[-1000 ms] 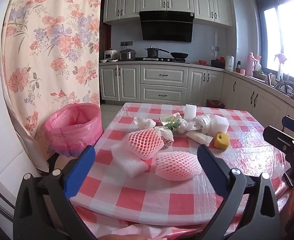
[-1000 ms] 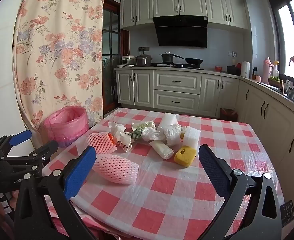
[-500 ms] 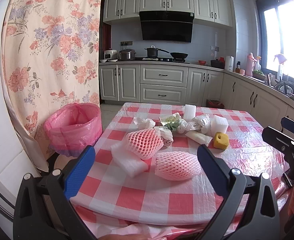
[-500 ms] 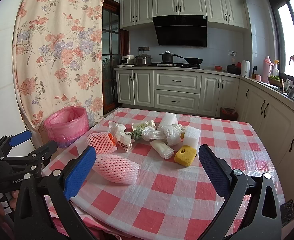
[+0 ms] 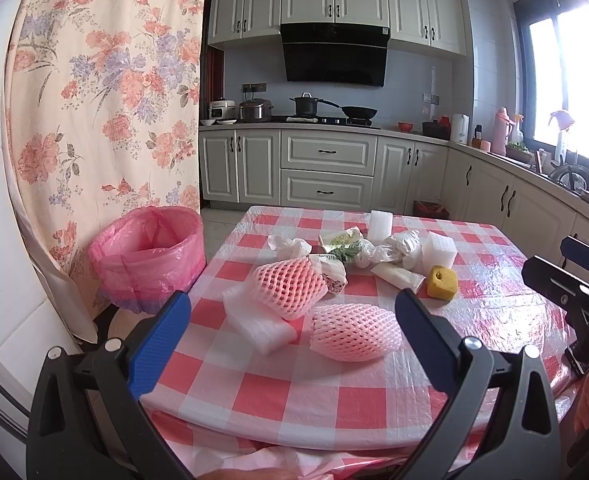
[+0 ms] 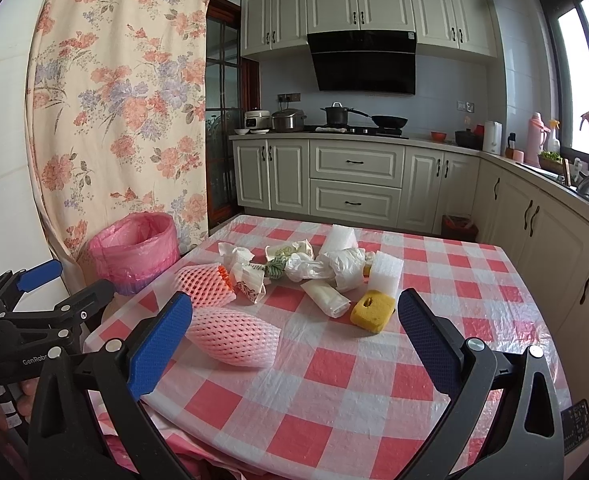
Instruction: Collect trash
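Observation:
Trash lies in a heap on the red-checked table (image 5: 294, 392): two pink foam fruit nets (image 5: 352, 332) (image 5: 290, 286), a white foam sheet (image 5: 254, 318), a yellow sponge (image 5: 441, 282), crumpled wrappers (image 5: 344, 244) and white foam blocks (image 5: 438, 249). A bin lined with a pink bag (image 5: 150, 252) stands on the floor left of the table. My left gripper (image 5: 294, 328) hangs open at the table's near edge, nothing between its fingers. My right gripper (image 6: 294, 330) is open too, short of the nearest net (image 6: 234, 336) and the sponge (image 6: 372, 310).
A floral curtain (image 5: 106, 92) hangs behind the bin. Kitchen cabinets and a stove line the far wall, with a counter along the right. The other gripper shows at each view's edge, the right one (image 5: 566, 280) and the left one (image 6: 34, 300).
Both grippers have barely shifted. Nothing on the table has moved.

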Tool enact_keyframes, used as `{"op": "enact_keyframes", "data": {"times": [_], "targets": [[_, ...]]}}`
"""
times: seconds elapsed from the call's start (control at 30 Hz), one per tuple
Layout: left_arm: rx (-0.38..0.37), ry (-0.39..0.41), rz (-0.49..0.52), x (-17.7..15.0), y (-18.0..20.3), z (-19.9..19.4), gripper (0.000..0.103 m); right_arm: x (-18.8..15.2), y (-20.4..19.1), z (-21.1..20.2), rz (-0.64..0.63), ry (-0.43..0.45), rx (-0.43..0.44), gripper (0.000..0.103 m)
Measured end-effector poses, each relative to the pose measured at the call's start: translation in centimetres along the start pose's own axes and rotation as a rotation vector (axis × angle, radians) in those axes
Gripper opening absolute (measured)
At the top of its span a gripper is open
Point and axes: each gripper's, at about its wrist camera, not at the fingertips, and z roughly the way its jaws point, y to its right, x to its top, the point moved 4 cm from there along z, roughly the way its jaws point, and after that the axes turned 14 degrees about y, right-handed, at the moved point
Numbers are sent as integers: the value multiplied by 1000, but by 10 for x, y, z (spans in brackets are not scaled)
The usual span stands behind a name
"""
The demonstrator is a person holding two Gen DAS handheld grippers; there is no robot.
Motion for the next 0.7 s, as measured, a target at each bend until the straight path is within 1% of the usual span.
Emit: {"op": "enact_keyframes", "data": {"times": [0.43, 0.7], "targets": [[1, 5, -6, 2, 0, -1, 99, -1, -4, -1, 0, -4, 0, 96], [-12, 22, -11, 6, 4, -6, 99, -6, -3, 5, -1, -6, -9, 96]]}}
